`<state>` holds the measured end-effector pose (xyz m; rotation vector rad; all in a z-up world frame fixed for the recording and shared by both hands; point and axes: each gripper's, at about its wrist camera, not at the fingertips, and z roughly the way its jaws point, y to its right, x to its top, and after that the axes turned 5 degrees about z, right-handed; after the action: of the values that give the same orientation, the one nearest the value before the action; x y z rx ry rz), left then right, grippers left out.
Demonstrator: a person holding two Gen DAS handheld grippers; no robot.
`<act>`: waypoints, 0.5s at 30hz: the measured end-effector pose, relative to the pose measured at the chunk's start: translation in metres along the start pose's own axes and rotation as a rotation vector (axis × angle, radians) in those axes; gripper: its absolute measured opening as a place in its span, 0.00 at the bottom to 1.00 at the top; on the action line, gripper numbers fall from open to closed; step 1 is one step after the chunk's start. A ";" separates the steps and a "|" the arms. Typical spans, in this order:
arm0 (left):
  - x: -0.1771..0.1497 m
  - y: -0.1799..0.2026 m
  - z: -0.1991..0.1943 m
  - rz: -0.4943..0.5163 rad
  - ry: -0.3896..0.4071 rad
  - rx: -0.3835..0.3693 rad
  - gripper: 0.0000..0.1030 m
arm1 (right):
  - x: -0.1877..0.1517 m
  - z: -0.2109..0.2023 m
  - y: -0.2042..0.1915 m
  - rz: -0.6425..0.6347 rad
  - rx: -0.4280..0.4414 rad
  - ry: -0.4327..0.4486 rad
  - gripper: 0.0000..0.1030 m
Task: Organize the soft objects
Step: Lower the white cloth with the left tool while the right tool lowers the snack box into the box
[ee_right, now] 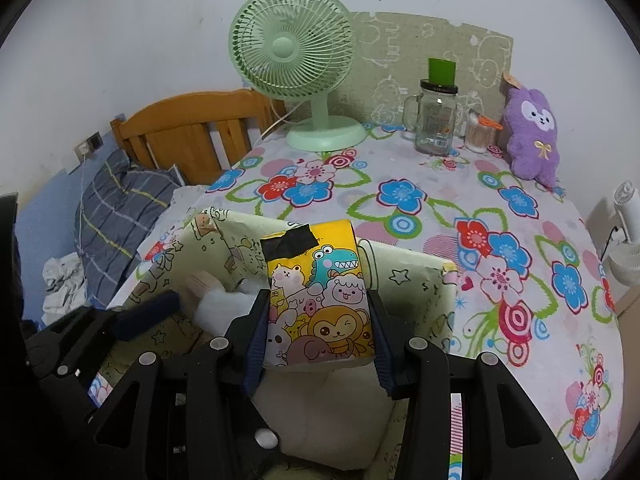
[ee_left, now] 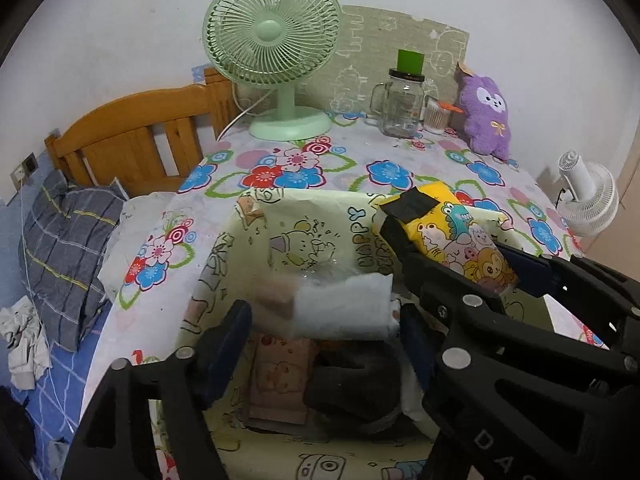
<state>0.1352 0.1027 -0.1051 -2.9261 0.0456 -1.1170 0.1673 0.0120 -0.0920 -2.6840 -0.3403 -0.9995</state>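
Right wrist view: floral-print tablecloth (ee_right: 460, 208) covers table; cream cartoon-print fabric storage bin (ee_right: 420, 280) sits at near edge, open-topped; yellow cartoon-animal tissue pack (ee_right: 320, 300) pinched at its sides by right gripper (ee_right: 318, 344), long axis pointing away along fingers, hanging above bin opening, so release would likely drop it inside. Left wrist view: left gripper (ee_left: 324, 344) spread wide over bin, to left of pack; blurred white soft bundle (ee_left: 344, 308) between its pads, contact unclear, seemingly dropping into bin.
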 end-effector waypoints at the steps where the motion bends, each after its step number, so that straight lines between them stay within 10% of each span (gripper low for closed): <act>1: -0.001 -0.002 0.000 -0.005 -0.007 -0.006 0.76 | 0.000 0.000 -0.001 -0.006 0.002 0.002 0.47; 15: 0.000 -0.002 0.003 0.002 -0.027 -0.005 0.78 | 0.008 0.021 -0.005 -0.067 0.067 -0.071 0.66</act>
<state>0.1377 0.1048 -0.1073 -2.9446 0.0510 -1.0790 0.1841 0.0244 -0.1010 -2.6680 -0.4715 -0.8964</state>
